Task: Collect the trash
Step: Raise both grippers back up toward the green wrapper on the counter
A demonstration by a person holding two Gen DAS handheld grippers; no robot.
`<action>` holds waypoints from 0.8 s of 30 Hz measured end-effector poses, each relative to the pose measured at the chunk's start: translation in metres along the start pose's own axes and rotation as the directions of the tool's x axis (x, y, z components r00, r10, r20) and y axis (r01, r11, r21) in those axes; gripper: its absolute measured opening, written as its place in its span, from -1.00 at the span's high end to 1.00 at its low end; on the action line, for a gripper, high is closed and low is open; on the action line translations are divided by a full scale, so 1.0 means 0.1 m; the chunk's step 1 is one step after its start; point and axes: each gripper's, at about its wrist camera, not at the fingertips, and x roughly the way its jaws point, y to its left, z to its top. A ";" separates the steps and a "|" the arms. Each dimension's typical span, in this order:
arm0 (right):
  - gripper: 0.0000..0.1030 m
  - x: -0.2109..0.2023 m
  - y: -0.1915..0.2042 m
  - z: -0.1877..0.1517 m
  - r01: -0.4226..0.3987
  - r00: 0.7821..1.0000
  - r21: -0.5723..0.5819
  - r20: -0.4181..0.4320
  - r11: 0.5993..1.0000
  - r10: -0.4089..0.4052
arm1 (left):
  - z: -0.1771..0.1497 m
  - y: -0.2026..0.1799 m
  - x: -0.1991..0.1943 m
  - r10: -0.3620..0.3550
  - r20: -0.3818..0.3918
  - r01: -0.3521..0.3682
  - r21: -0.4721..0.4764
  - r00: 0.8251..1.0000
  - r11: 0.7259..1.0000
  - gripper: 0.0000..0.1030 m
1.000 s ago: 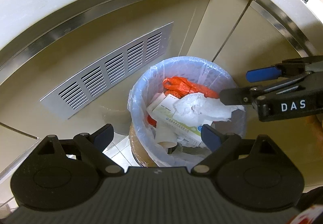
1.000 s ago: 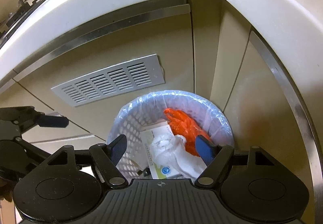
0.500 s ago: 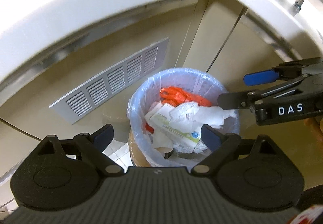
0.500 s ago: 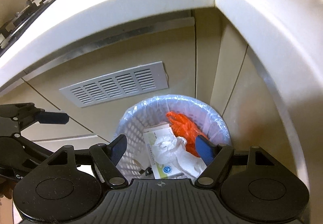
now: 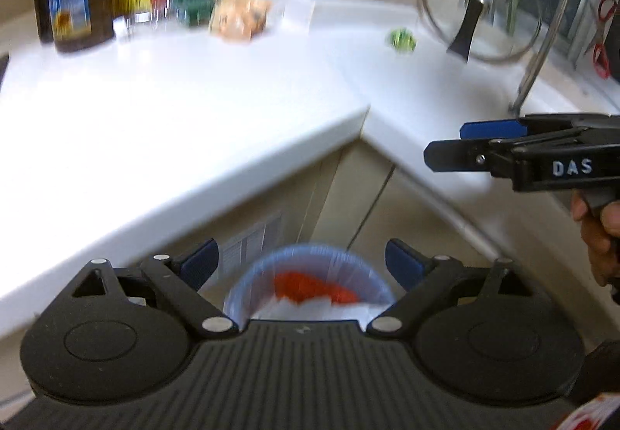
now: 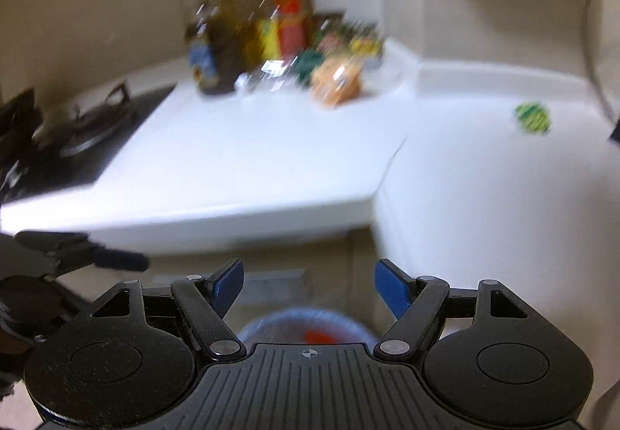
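Both the left gripper and right gripper are hanging empty, jaws apart, facing the green scrap at right of frame, likely the next pickup for the bin.

"DAS" on the right hand-held gripper (white letters)

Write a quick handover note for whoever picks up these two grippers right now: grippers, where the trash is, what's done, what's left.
Left gripper: jaws open, nothing held.
Right gripper: jaws open, nothing held.
Blue-lined round trash bin sits on the floor below the counter corner, already holding an orange plastic bag and white paper.
Left: a small crumpled green wrapper lies on the white countertop, right side. It looks like the next pickup, probably for the right gripper.
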 end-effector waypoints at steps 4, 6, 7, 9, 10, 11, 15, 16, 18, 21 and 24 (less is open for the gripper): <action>-0.45 -0.07 -0.22 0.20 0.063 0.997 0.042 0.046 0.997 -0.065 | 0.28 -0.08 -0.01 0.018 0.068 -0.018 -0.005 0.998 1.000 -0.78; -0.45 -0.10 -0.41 0.29 0.090 0.994 0.076 0.061 0.993 -0.095 | 0.43 -0.10 0.05 0.041 0.077 -0.040 -0.013 0.996 0.999 -0.78; -0.45 -0.11 -0.51 0.33 0.099 0.992 0.097 0.066 0.990 -0.105 | 0.50 -0.10 0.06 0.053 0.085 -0.052 -0.018 0.995 0.998 -0.78; -0.45 -0.11 -0.69 0.40 0.107 0.990 0.139 0.075 0.984 -0.118 | 0.65 -0.11 0.07 0.068 0.109 -0.066 -0.026 0.992 0.997 -0.78; -0.45 -0.10 -0.77 0.44 0.110 0.989 0.152 0.079 0.982 -0.123 | 0.71 -0.10 0.09 0.076 0.118 -0.074 -0.027 0.990 0.997 -0.78; -0.45 -0.09 -0.84 0.47 0.114 0.988 0.161 0.084 0.980 -0.128 | 0.77 -0.08 0.11 0.087 0.126 -0.084 -0.028 0.988 0.996 -0.78; -0.45 0.03 -1.13 0.62 0.131 0.985 0.162 0.095 0.978 -0.147 | 1.02 0.00 0.25 0.133 0.143 -0.128 -0.042 0.981 0.991 -0.78; -0.45 0.07 -1.20 0.66 0.137 0.983 0.160 0.097 0.977 -0.154 | 1.08 0.02 0.29 0.143 0.145 -0.137 -0.049 0.979 0.989 -0.78; -0.45 0.16 -1.34 0.75 0.152 0.981 0.153 0.096 0.977 -0.167 | 1.19 0.06 0.38 0.157 0.145 -0.148 -0.066 0.977 0.987 -0.78; -0.45 0.31 -1.57 0.89 0.171 0.978 0.143 0.094 0.975 -0.186 | 1.34 0.11 0.53 0.182 0.139 -0.169 -0.096 0.974 0.981 -0.78; -0.45 0.48 -1.84 1.01 0.197 0.974 0.141 0.084 0.970 -0.210 | 1.48 0.15 0.69 0.205 0.127 -0.190 -0.122 0.970 0.974 -0.78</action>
